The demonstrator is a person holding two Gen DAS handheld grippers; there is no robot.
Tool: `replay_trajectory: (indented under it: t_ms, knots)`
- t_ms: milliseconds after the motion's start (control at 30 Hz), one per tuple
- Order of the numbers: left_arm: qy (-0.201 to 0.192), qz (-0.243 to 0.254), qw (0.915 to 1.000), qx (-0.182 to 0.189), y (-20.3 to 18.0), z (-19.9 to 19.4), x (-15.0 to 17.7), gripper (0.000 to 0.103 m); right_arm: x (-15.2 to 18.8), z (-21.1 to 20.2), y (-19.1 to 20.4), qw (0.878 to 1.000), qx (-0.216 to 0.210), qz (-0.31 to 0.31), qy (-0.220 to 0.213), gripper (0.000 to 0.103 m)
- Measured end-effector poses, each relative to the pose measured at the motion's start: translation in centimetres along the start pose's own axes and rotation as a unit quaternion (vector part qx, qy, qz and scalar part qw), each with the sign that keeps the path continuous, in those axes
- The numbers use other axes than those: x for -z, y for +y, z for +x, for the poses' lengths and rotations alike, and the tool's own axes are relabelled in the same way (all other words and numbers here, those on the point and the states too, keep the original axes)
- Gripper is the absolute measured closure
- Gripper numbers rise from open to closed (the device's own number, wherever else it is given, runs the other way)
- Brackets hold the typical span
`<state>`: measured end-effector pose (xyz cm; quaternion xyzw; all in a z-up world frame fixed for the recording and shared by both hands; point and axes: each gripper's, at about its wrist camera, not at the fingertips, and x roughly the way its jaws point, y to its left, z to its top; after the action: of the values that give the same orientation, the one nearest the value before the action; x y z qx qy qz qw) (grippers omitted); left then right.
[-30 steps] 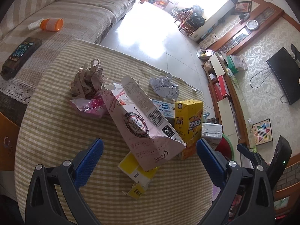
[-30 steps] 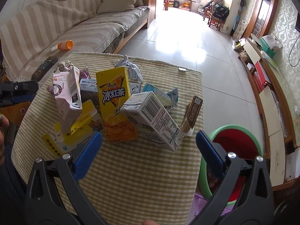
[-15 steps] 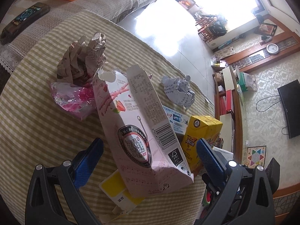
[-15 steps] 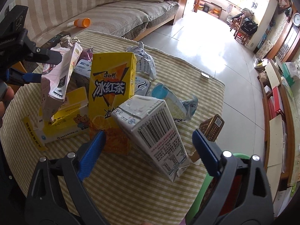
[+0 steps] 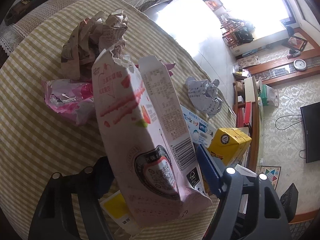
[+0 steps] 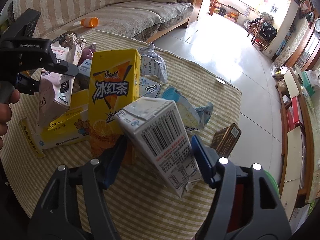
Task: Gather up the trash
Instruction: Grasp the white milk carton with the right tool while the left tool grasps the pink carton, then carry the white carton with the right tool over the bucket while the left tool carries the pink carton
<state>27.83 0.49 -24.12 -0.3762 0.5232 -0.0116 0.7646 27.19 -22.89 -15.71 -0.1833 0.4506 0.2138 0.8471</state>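
While closing, left tongs (image 5: 154, 172) straddle pink carton (image 5: 144, 132) | right tongs (image 6: 158, 158) straddle white carton (image 6: 160, 136), table edge (image 6: 230, 160) beside.

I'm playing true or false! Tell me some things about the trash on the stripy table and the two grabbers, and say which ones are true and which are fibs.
1. The left gripper has a pink carton between its fingers. True; its jaws are closing around it.
2. The right gripper is closing around the yellow tea carton. False; the white carton with a barcode sits between its closing jaws.
3. The yellow tea carton stands upright. True.
4. The orange-capped bottle is on the table. False; it lies on the sofa.
5. A crumpled brown paper lies behind the pink carton. True.
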Motion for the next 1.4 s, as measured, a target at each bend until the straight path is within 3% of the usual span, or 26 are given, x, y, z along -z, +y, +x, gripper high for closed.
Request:
replay_trajectory:
  t_ms: [100,200,433,767,1167,1400]
  knots:
    - [-0.008,0.011,0.9999,0.003,-0.8,-0.8,0.0,0.032,0.1,-0.3,-0.2,1.0,0.009,0.001,0.0,0.056]
    - [-0.018,0.026,0.9995,0.003,-1.4,-1.7,0.0,0.032,0.2,-0.7,-0.4,1.0,0.006,0.006,-0.001,0.06]
    - [-0.043,0.046,0.998,0.007,-2.0,-4.3,-0.2,0.032,0.2,-2.2,0.4,1.0,0.001,0.007,-0.013,0.061]
    - [-0.075,0.096,0.9926,0.006,-2.6,-9.1,0.5,0.033,-0.3,-8.2,0.5,0.997,-0.001,0.045,-0.067,0.061]
    - [-0.109,0.183,0.9769,-0.002,-5.9,-14.5,2.8,0.033,0.9,-13.0,0.3,0.988,-0.014,0.111,-0.105,0.061]
    - [-0.103,0.227,0.9683,0.01,-9.5,-14.5,4.9,0.033,1.9,-15.9,-2.5,0.976,-0.006,0.169,-0.134,0.061]
